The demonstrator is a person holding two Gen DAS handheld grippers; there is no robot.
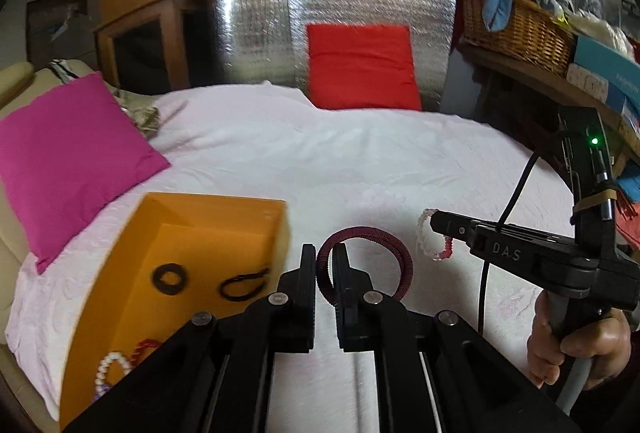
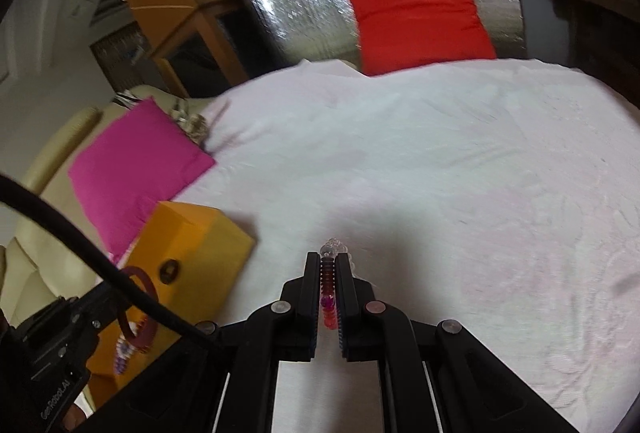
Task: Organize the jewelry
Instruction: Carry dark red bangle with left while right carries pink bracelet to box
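My left gripper (image 1: pixel 324 253) is shut on a dark red corded bracelet (image 1: pixel 384 237), held above the white bedspread just right of the open orange box (image 1: pixel 120 265). The box holds two black hair ties (image 1: pixel 170 279), a white bead bracelet (image 1: pixel 112 367) and a red piece. My right gripper (image 2: pixel 329 259) is shut on a clear-to-pink beaded bracelet (image 2: pixel 328 289), also held above the bed. In the left wrist view that bracelet (image 1: pixel 430 239) hangs at the right gripper's tip (image 1: pixel 436 219). In the right wrist view the orange box (image 2: pixel 200 245) is at lower left, with the red bracelet (image 2: pixel 140 313) in front of it.
A magenta cushion (image 1: pixel 72 157) lies at the bed's left, beside the box. A red cushion (image 1: pixel 360 67) leans on a silver foil panel (image 1: pixel 260 21) at the far edge. A wicker basket (image 1: pixel 520 29) and boxes sit on a shelf at right.
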